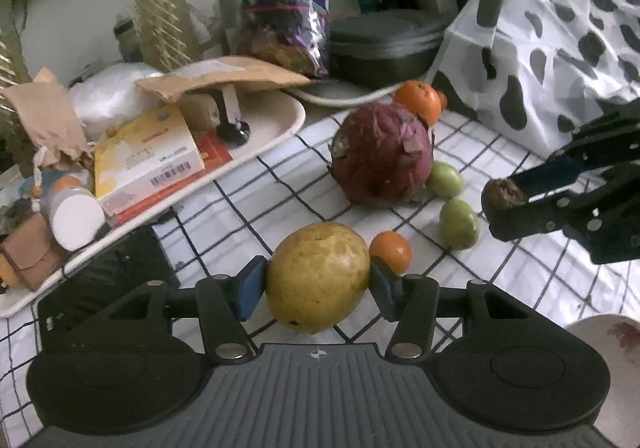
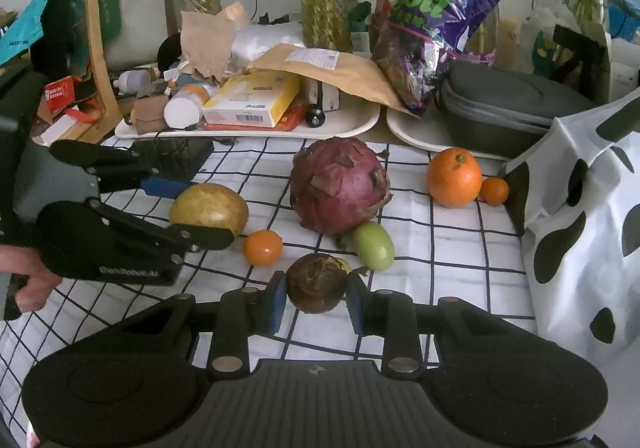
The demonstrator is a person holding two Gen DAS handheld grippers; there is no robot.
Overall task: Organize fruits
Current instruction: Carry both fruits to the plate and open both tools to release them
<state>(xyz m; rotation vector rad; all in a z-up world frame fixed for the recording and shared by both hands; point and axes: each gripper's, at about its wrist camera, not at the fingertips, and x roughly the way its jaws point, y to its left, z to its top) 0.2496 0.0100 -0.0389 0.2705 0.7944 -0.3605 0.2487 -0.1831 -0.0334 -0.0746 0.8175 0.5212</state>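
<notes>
On a checked tablecloth [image 2: 440,248], my left gripper [image 1: 318,282] has its blue pads [image 1: 250,284] pressed against both sides of a yellow-green mango [image 1: 318,276], which sits on the cloth just beside a small orange fruit [image 1: 391,251]. Behind them, mid-table, stands a large purple dragon fruit [image 2: 338,186], with two green fruits [image 1: 458,224] close at its right side in the left wrist view. My right gripper [image 2: 316,302] pinches a dark brown round fruit [image 2: 316,282] between its pads, held near the front of the cloth. Farther right, an orange [image 2: 454,177] touches a second small orange fruit [image 2: 494,191] next to a black-spotted white bag [image 2: 580,228].
</notes>
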